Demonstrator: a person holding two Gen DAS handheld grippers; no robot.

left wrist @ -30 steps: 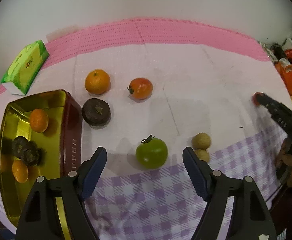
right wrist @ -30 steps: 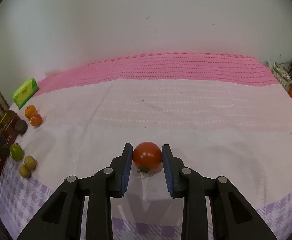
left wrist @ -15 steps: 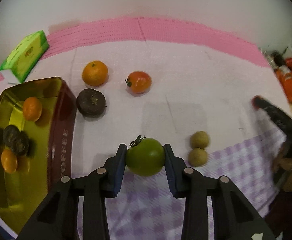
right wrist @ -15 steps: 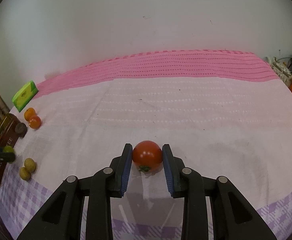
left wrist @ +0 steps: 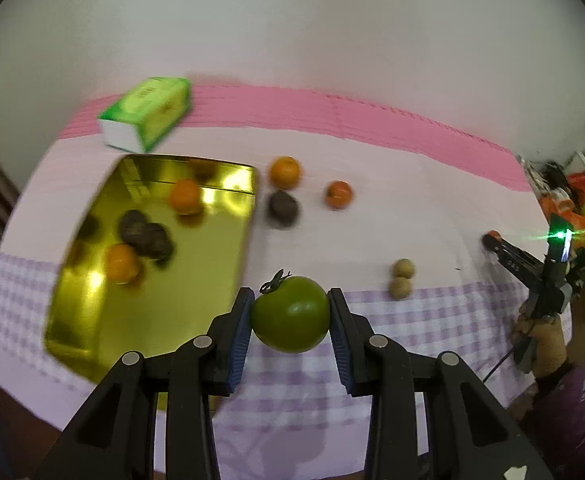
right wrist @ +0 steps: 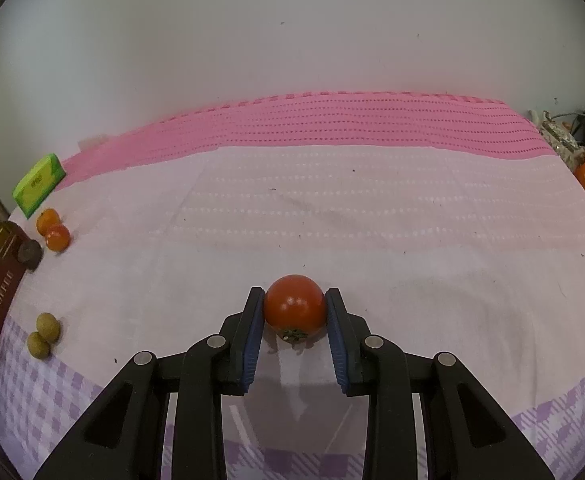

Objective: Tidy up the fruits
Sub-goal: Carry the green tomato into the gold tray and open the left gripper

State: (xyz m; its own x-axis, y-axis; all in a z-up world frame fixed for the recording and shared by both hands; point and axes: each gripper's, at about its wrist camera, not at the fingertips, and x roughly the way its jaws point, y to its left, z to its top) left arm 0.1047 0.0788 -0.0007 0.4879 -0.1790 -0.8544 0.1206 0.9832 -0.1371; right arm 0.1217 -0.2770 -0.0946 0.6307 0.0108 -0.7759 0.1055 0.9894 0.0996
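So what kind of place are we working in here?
Probably a home table set against a plain wall: it has a pink and lilac-checked tablecloth, a gold toffee tin holding fruit, a green tissue pack, and household clutter piled at the far right edge.

A plain white wall (right wrist: 292, 40) fills the upper half of both views. Below it the tabletop (right wrist: 412, 220) is covered with a cloth: a pink band at the far edge, a pale middle part, and purple checks at the lower edge. At the right edge of the frame lies some blurred, colourful clutter (left wrist: 576, 196).
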